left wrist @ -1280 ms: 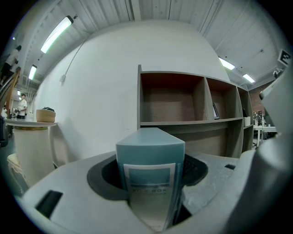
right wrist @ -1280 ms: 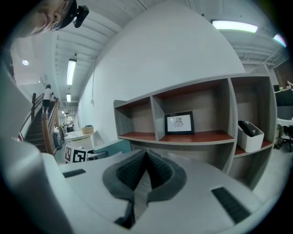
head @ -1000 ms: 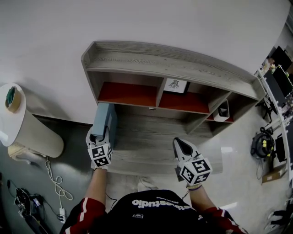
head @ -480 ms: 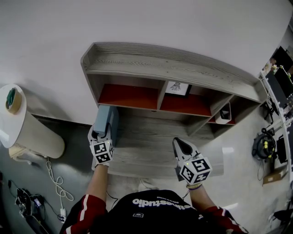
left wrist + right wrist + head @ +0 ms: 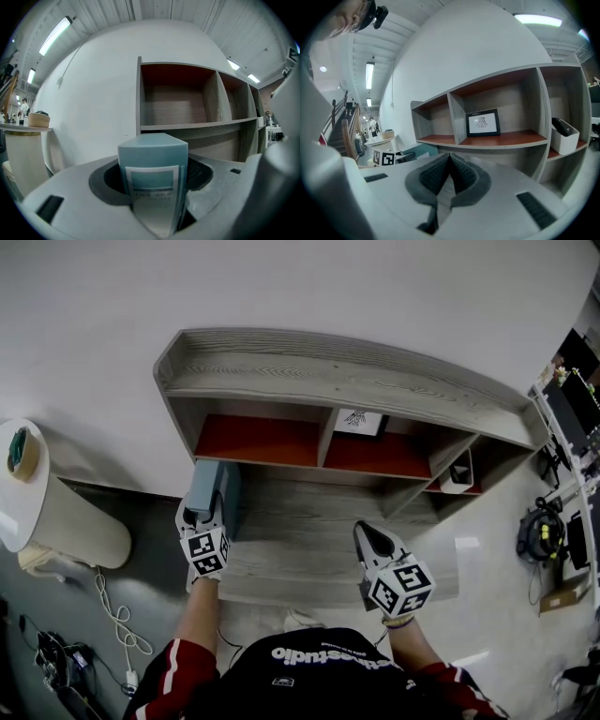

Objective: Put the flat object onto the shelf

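Head view: one grey wooden shelf unit [image 5: 330,371] stands against a white wall, with three red-floored compartments in its upper row and one broad wooden ledge below them. There is one framed picture [image 5: 362,418], leaning in the middle compartment, and one white container [image 5: 457,472] in the right compartment; the left compartment holds nothing. Off to the left is one round white table [image 5: 42,512], and one white cable [image 5: 114,615] lies looped on the floor near it. There are two grippers and one pale blue file box [image 5: 208,484]. Both of the person's forearms reach forward from the body, red sleeves showing at the elbows, each gripper's marker cube turned up toward the camera. The left gripper [image 5: 202,512] points at the shelf over the left end of the ledge, below the left compartment. Its jaws stand wide and clamp the file box by its two broad faces; the box stands on its narrow side, labelled spine toward that gripper's camera, its far end near the front of the left compartment. Whether it touches the ledge cannot be told. The right gripper [image 5: 367,532] hovers over the right part of the ledge, well apart from the box, its pads pressed together with nothing between them.
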The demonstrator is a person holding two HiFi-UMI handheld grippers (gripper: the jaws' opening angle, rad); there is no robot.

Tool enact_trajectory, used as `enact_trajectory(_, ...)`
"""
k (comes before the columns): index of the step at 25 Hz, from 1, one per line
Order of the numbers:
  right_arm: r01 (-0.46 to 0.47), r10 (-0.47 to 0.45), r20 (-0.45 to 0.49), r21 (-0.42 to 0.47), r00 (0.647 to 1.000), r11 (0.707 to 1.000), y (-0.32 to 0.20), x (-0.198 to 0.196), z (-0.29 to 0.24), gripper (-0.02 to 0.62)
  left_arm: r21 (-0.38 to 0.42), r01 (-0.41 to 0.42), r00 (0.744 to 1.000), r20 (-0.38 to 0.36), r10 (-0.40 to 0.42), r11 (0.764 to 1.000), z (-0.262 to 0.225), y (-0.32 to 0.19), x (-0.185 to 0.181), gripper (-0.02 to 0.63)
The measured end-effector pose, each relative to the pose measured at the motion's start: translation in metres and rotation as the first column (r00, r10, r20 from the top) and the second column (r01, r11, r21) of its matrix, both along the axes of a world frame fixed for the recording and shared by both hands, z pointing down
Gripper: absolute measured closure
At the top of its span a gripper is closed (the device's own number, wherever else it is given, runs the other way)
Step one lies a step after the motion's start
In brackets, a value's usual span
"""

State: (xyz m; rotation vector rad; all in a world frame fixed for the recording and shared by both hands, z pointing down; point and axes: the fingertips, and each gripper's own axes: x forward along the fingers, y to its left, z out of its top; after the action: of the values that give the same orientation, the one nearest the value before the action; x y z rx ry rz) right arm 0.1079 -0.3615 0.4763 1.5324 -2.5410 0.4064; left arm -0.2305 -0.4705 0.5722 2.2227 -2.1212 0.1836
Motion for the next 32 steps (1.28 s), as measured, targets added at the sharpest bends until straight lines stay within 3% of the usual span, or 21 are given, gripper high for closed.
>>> enact_trajectory(7, 0.005, -0.005, -0.003, -0.008, 1.000, 1.000, -0.003, 0.000, 0.003, 0.594, -0.022, 0.019, 1.000, -0.002, -0.019, 1.000, 0.002, 0.000, -0.003, 0.303)
enact_trajectory(13, 0.009, -0.009, -0.010, -0.008, 1.000, 1.000, -0.002, -0.001, 0.003, 0.594, -0.044, -0.045, 0.997, -0.059, 0.043, 0.998, 0.007, 0.005, 0.000, 0.264)
enact_trajectory(32, 0.045, -0.045, -0.016, 0.026, 0.999, 0.999, 0.038, -0.025, -0.011, 0.594, -0.004, -0.051, 0.996, -0.078, 0.050, 0.999, -0.016, 0.057, -0.005, 0.264)
